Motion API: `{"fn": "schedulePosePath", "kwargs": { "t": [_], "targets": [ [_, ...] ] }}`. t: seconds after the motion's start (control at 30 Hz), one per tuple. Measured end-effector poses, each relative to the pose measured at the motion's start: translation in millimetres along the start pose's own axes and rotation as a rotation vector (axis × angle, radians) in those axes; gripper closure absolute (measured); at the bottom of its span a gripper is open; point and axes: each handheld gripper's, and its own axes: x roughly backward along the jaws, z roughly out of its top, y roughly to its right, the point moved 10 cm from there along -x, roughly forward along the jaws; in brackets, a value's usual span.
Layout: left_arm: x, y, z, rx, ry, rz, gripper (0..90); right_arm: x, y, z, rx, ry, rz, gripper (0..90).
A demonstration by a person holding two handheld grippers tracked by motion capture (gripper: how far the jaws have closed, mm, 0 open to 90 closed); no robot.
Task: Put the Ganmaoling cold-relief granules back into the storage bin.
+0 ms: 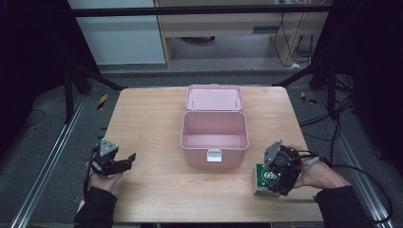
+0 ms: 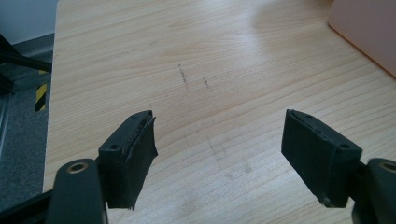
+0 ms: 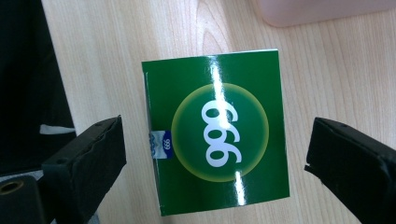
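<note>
While the right gripper (image 1: 272, 183) is hovering over the green box (image 3: 217, 135), its jaws are standing wide, pads clear of both sides | green box is lying on the table (image 1: 152, 190) between those jaws | pink case (image 1: 215, 132) is sitting open just beyond | left gripper (image 2: 219, 154) is holding open over bare wood, gripping nothing.

My left gripper (image 1: 124, 160): black body, grey three-cornered plate on top, black fingers (image 2: 133, 156) with flat padded faces and a brass-ringed screw hole at each base. My right gripper (image 1: 273, 183): same build, black cable trailing behind. Sleeves: dark, both forearms.
</note>
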Motion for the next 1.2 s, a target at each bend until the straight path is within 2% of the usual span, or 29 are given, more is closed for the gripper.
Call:
{"fn": "schedulePosePath", "kwargs": {
  "t": [0.13, 0.63, 0.7, 0.8, 0.83, 1.2],
  "targets": [
    [-0.4, 0.0, -0.3, -0.003, -0.003, 0.001, 24.9, -6.1, 0.2, 0.8, 0.017, -0.022, 0.005, 4.7],
    [-0.3, 0.4, -0.7, -0.013, -0.007, 0.001, 25.0, -21.3, 0.2, -3.6, -0.003, -0.072, 0.026, 4.4],
    [-0.8, 0.6, -1.0, -0.015, -0.009, 0.002, 25.0, -24.1, 1.1, -4.2, 0.008, -0.079, 0.029, 4.4],
    [-1.3, 0.8, -1.2, -0.016, -0.010, 0.002, 25.0, -28.7, 0.2, -4.8, -0.002, -0.087, 0.041, 4.5],
    [-1.3, 0.8, -1.2, -0.017, -0.011, 0.003, 25.0, -30.2, 1.5, -5.0, 0.015, -0.091, 0.033, 4.6],
    [-1.4, 0.7, -1.7, -0.021, -0.012, 0.003, 25.7, -36.9, 1.0, -4.3, 0.018, -0.117, 0.048, 7.5]
  ]
}}
